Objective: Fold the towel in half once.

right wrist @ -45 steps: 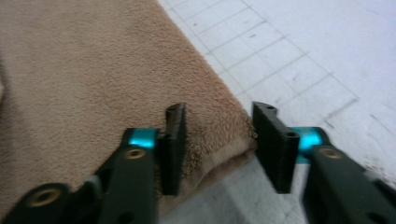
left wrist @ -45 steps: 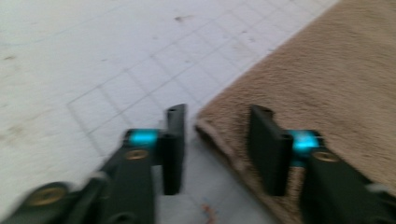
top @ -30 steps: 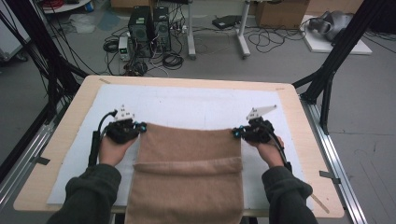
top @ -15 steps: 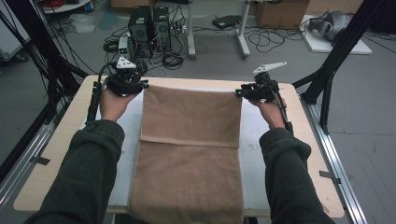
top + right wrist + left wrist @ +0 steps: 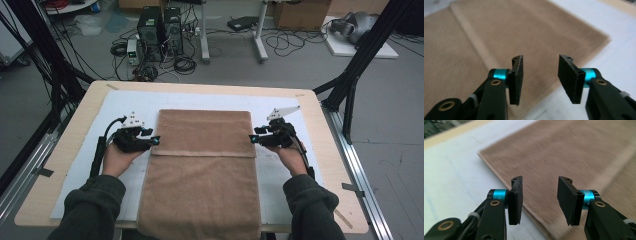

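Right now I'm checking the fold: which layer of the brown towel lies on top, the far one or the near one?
The far layer lies on top: its hemmed edge crosses the towel between the two claws, while the near layer hangs over the table's front edge.

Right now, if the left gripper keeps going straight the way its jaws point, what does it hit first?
Most likely the brown towel. The left gripper has its jaws open with nothing between them, aimed down across the towel's side edge, so they would land on the cloth. Depth is hard to judge in the blur.

Left gripper (image 5: 156, 140) and right gripper (image 5: 252, 138) just opened, fingers empty.
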Demonstrator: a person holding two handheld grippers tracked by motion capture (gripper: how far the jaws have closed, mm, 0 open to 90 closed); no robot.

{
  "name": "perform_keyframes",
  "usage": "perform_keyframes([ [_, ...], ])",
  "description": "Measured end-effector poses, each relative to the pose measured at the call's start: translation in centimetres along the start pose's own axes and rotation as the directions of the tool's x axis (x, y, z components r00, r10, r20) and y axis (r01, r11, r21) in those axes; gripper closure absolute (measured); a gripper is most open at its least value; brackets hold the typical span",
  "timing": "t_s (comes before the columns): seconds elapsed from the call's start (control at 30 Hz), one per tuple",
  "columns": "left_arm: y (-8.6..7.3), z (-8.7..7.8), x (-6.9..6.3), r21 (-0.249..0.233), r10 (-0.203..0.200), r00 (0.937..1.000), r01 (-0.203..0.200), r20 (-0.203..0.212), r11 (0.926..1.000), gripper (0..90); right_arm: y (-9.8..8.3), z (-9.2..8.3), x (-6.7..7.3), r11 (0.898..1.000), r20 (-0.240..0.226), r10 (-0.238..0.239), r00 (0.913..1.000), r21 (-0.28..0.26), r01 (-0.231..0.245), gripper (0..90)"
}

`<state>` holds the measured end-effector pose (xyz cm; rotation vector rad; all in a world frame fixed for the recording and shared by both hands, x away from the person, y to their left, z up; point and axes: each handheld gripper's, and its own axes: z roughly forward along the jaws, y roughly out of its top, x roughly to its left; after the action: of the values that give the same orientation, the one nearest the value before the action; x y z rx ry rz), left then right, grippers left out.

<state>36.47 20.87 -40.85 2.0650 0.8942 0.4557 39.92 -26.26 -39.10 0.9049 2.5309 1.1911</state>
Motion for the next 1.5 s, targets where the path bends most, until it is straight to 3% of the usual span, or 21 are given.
perform_keyframes([
  [0.17, -1.6, 0.0, -0.9, 0.015, 0.015, 0.9994, -0.015, 0.032, 0.9998, 58.8, -2.3, 1.3, 1.5, 0.999, -0.031, -0.023, 0.9992, 0.023, 0.024, 60.1],
  [0.37, -2.7, 1.0, -0.7, 0.031, -0.009, 0.9978, 0.007, 0.065, 0.9995, 61.6, -3.5, 3.3, 1.9, 0.997, -0.04, -0.038, 0.9985, 0.06, 0.04, 61.0],
  [0.5, -3.0, 1.8, -0.9, 0.051, 0.016, 0.9988, -0.018, 0.045, 0.9985, 71.7, -3.8, 3.6, 1.9, 0.998, -0.032, -0.033, 0.9989, 0.049, 0.035, 67.2],
  [0.73, -2.7, 1.9, -1.0, 0.031, -0.001, 0.9997, 0.0, 0.025, 0.9995, 85.9, -3.7, 3.6, 1.9, 0.999, -0.03, -0.022, 0.9993, 0.03, 0.023, 83.7],
  [1.03, -1.7, -0.6, -0.9, -0.067, -0.025, 0.9993, 0.027, 0.029, 0.9974, 86.7, -2.4, 1.5, 2.4, 0.999, -0.032, -0.042, 0.9986, -0.03, 0.041, 83.9],
  [1.17, -1.6, -2.0, -1.3, -0.074, -0.022, 0.999, 0.024, 0.039, 0.997, 86.8, -1.7, 0.1, 3.1, 0.996, -0.057, -0.058, 0.9967, -0.071, 0.054, 83.9],
  [1.27, -1.7, -3.2, -2.0, -0.093, -0.003, 0.9991, 0.007, 0.043, 0.9956, 86.9, -1.6, -0.9, 3.9, 0.995, -0.1, -0.061, 0.9931, -0.079, 0.054, 83.9],
  [1.5, -3.4, -6.5, -5.0, -0.146, 0.022, 0.9975, -0.012, 0.068, 0.9893, 86.9, -3.1, -3.4, 6.9, 0.99, -0.138, -0.113, 0.9839, -0.101, 0.1, 83.9],
])
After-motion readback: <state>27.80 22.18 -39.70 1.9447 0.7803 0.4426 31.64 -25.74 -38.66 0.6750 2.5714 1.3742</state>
